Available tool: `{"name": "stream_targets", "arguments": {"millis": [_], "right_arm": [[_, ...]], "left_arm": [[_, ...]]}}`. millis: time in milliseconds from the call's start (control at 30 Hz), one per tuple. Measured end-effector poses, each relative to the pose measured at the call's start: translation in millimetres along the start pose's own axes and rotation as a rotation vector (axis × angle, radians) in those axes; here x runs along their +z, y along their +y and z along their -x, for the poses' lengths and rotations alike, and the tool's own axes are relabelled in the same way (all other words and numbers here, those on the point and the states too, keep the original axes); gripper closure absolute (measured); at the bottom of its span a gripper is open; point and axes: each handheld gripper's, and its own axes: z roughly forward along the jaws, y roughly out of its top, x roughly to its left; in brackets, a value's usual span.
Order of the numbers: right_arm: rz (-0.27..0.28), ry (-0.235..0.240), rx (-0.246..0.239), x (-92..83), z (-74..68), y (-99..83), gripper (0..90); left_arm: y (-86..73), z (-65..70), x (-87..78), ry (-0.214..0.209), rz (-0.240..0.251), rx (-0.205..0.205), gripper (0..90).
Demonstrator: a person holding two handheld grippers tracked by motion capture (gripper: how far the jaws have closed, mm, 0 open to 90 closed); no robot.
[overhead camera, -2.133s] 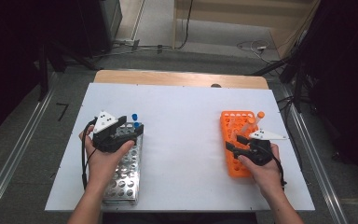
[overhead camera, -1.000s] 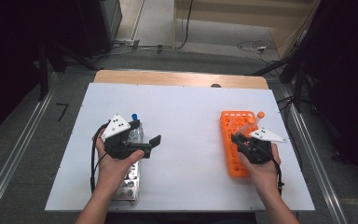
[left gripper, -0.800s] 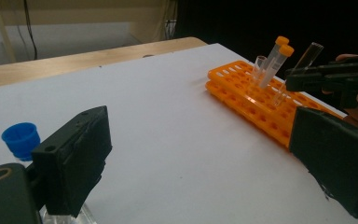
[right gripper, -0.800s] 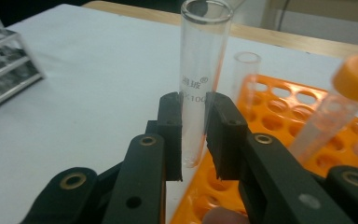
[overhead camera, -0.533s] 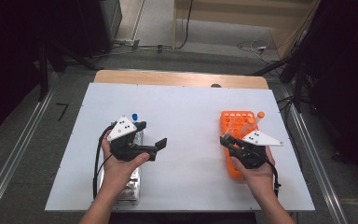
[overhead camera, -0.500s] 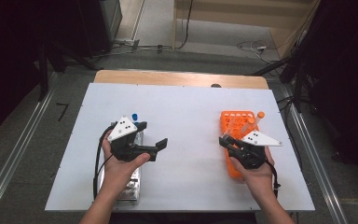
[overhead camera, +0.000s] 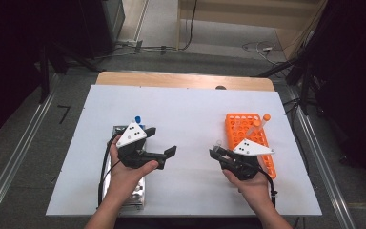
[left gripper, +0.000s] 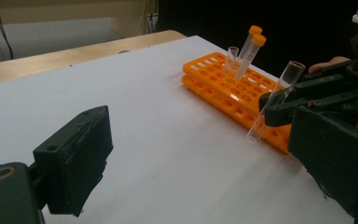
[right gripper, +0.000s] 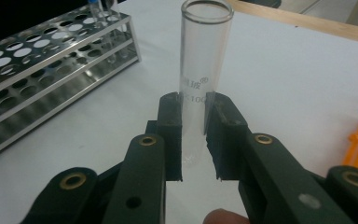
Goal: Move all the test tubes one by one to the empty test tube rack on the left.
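Note:
My right gripper (overhead camera: 215, 150) is shut on a clear glass test tube (right gripper: 204, 56), which stands upright between the pads above the white table, left of the orange rack (overhead camera: 250, 136). From the left gripper view the same tube (left gripper: 279, 100) leans in the right gripper (left gripper: 279, 109) in front of the orange rack (left gripper: 223, 79). My left gripper (overhead camera: 161, 140) is open and holds nothing; it points across the table toward the right gripper. Its jaws (left gripper: 196, 126) stand wide apart. A metal rack (overhead camera: 124, 191) lies under the left hand, with a blue-capped tube (overhead camera: 137, 119) at its far end.
Two orange-capped tubes (left gripper: 251, 42) and a clear one stand at the orange rack's far end. The metal rack (right gripper: 37, 60) has several vacant holes. Bare white table (overhead camera: 190, 114) lies between the hands, with a wooden edge (overhead camera: 186, 80) behind it.
The right gripper has carried the tube leftward, away from the orange rack toward the table's middle. The left gripper has turned from the metal rack and shifted slightly right, staying open.

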Motion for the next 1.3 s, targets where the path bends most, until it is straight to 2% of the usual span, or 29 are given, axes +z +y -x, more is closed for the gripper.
{"name": "stream_targets", "arguments": {"millis": [200,300,467,600,733,1033,1133,1300], "right_arm": [[-0.008,0.033,-0.022,3.9,-10.2,0.7,73.7],[-0.011,0.044,-0.029,5.3,-13.5,0.6,73.7],[-0.016,0.065,-0.043,6.8,-20.1,1.2,73.7],[-0.019,0.082,-0.054,8.0,-24.8,1.7,73.7],[-0.028,0.096,-0.061,9.8,-28.6,1.5,73.7],[-0.036,0.127,-0.087,12.4,-39.0,1.8,73.7],[-0.038,0.138,-0.095,13.3,-41.6,1.6,73.7],[-0.046,0.154,-0.115,14.7,-46.5,1.1,73.7]], "left_arm": [[0.2,10.9,-0.4,0.02,-0.021,0.036,7.0],[-0.4,15.3,-0.8,0.012,-0.021,0.035,7.1],[-0.6,21.9,2.8,-0.021,-0.014,0.043,12.5],[-1.6,28.0,8.1,-0.063,-0.005,0.051,21.8],[-3.6,38.1,16.3,-0.118,-0.017,0.076,38.7],[-9.6,54.5,36.2,-0.2,-0.055,0.088,57.9],[-11.1,57.9,40.0,-0.21,-0.061,0.088,63.7],[-13.3,60.7,43.4,-0.19,-0.062,0.093,70.3]]}}
